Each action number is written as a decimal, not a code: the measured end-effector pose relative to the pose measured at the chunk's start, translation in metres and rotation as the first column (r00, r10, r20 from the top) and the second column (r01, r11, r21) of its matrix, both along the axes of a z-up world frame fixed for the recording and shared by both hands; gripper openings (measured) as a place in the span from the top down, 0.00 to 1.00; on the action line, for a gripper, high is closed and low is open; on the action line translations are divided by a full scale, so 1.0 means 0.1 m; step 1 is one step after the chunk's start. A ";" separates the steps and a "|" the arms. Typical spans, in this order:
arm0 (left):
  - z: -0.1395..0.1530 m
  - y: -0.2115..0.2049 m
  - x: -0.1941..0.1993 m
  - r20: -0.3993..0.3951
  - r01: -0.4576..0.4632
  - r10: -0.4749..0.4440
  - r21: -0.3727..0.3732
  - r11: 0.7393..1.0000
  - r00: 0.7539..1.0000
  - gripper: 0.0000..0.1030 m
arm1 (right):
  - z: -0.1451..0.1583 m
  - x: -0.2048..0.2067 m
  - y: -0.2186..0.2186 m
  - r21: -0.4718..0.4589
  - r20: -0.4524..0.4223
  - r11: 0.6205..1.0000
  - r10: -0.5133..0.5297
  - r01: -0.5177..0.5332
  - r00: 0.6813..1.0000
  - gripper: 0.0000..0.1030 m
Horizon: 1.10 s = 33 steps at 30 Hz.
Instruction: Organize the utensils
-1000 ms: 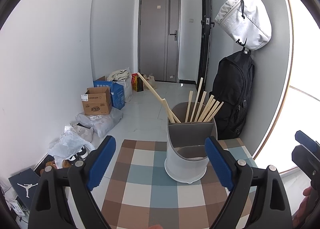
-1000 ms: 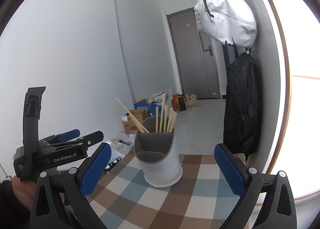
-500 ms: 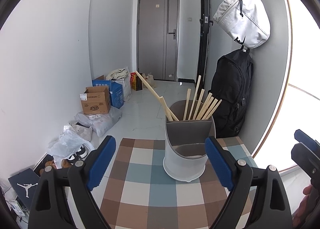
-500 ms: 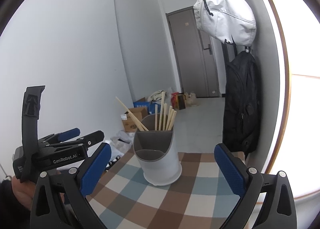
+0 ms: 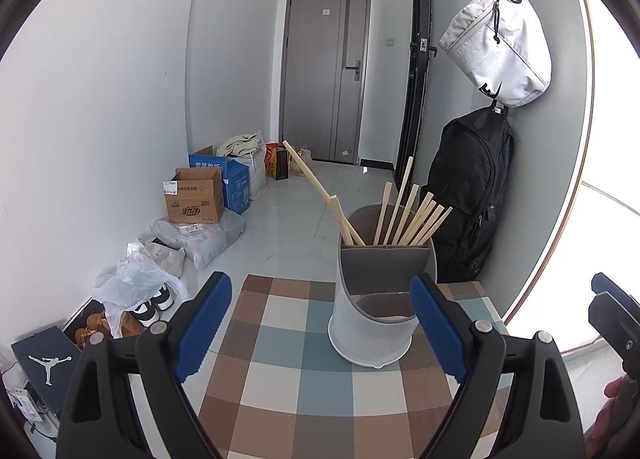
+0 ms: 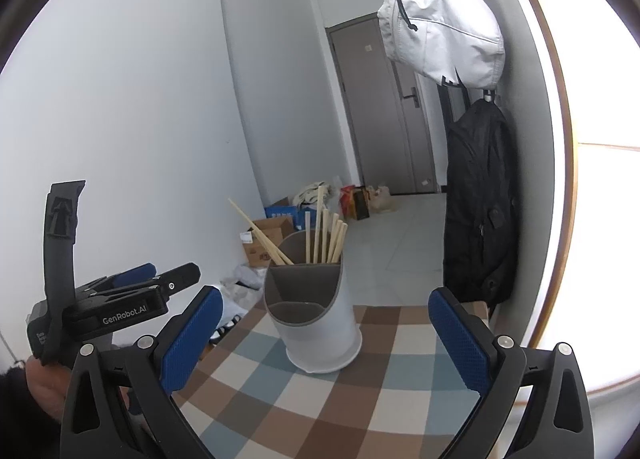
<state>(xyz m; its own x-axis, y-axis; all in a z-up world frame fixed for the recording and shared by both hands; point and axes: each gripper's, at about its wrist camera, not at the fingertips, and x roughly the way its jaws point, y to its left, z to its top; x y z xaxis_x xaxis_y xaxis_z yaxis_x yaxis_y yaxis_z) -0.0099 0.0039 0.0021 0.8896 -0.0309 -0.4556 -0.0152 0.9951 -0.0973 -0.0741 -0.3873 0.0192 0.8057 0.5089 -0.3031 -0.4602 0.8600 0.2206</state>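
The holder (image 5: 380,299) stands upright on the checked bench (image 5: 280,371), toward its far edge, with the chopsticks (image 5: 404,215) all in its rear compartment. Most lean right in a loose fan; two (image 5: 320,191) slant far out to the left. The front compartment looks empty, though its floor is hard to see.

The left gripper (image 5: 320,323) hovers short of the holder with its jaws wide open and nothing between them. The right gripper (image 6: 324,339) does the same, jaws spread and empty, the holder framed between them.

The sorting seems almost finished, and the likely step left is gathering the two stray sticks. To do that well, one gripper should steady the light holder's wall, since a sideways nudge may tip it. The other should close on the strays low, near the rim, and swing them upright toward the bunch.
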 end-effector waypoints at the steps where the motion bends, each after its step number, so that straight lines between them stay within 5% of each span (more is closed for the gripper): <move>1: 0.00 0.00 0.00 -0.002 0.000 0.000 -0.003 1.000 1.000 0.15 | 0.00 0.00 0.00 0.002 -0.001 1.000 -0.001 0.001 1.000 0.00; 33: -0.02 -0.08 -0.02 0.008 0.013 -0.013 0.037 0.999 1.000 0.15 | -0.01 0.03 0.02 -0.001 -0.015 1.000 0.002 -0.002 1.000 0.00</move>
